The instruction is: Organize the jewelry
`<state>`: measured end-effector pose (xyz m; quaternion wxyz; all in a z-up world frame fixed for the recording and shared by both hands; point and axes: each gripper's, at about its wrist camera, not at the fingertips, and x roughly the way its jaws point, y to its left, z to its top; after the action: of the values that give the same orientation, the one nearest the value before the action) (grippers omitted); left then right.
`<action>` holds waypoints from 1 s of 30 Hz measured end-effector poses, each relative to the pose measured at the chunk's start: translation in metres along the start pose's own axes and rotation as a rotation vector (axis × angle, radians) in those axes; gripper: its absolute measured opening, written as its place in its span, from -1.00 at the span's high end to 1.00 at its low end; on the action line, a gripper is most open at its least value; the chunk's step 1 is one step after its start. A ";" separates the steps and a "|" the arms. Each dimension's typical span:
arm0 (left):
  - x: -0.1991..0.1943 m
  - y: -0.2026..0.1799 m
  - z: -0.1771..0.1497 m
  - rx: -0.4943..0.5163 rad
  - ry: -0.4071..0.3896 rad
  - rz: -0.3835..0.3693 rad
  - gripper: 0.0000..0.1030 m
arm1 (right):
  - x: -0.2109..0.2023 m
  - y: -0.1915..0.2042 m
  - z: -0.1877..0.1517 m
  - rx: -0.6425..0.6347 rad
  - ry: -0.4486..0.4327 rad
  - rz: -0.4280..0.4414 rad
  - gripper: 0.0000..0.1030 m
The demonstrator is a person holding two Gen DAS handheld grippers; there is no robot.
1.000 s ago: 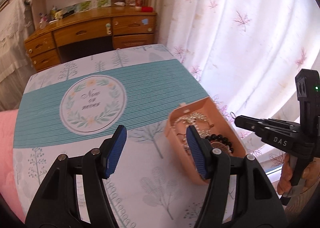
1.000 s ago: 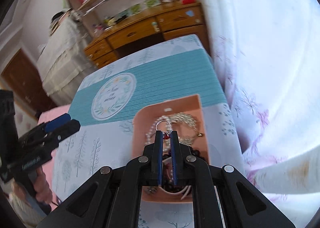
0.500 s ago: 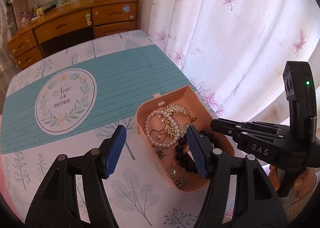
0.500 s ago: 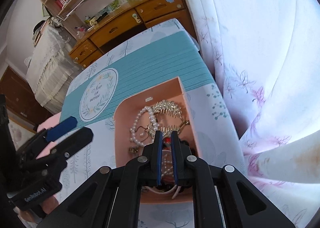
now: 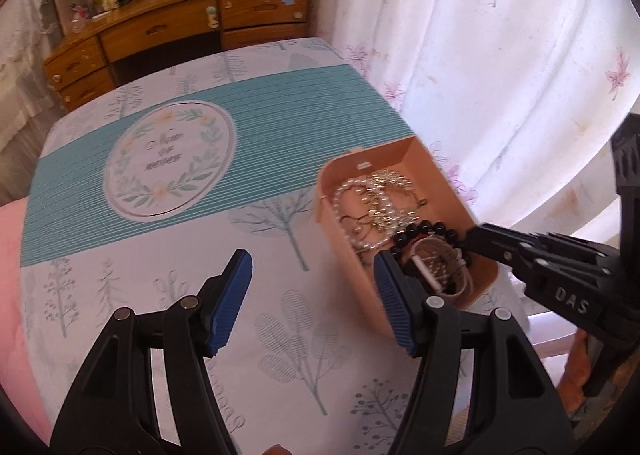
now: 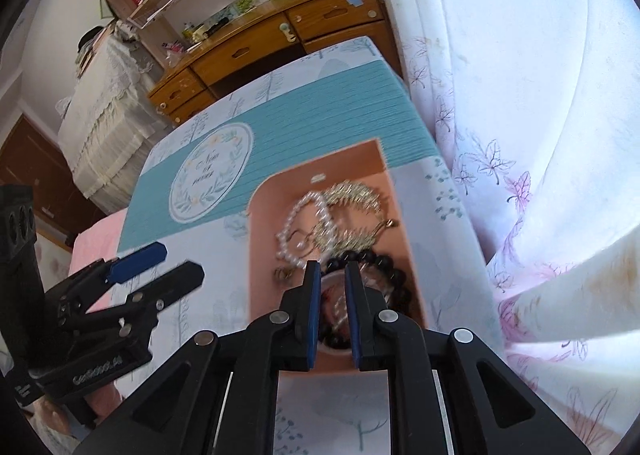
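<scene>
Peach jewelry box (image 6: pixel 256 239) sat at the worktop's (image 5: pixel 168 287) right edge, near the curtain (image 5: pixel 500 55). Right hand-held gripper (image 6: pixel 333 275) hung over its near end, jaws narrowly parted above the black bead bracelet (image 6: pixel 384 261); nothing clearly gripped. Left hand-held gripper (image 5: pixel 310 295) was released, wide, just left of the box. Judgement: drop straight, pinch one strand only, lift slowly to avoid dragging the pearl strand (image 6: pixel 304 227).

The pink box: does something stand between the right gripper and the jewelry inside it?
Nothing visible does. The pink box has no lid on it, and the right gripper, jaws slightly apart, hangs directly over the black bead bracelet and pearl bracelet. The left gripper is off to the side.
</scene>
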<state>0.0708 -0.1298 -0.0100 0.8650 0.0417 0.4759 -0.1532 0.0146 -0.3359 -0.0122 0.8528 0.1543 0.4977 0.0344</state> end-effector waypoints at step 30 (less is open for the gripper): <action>-0.106 0.052 -0.082 -0.248 -0.105 0.231 -0.18 | -0.067 0.124 -0.072 -0.251 -0.075 -0.030 -0.27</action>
<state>-0.0328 -0.0387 0.0305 0.8991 -0.0191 0.4372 0.0051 -0.0695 -0.2153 0.0479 0.8838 0.0402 0.4596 0.0780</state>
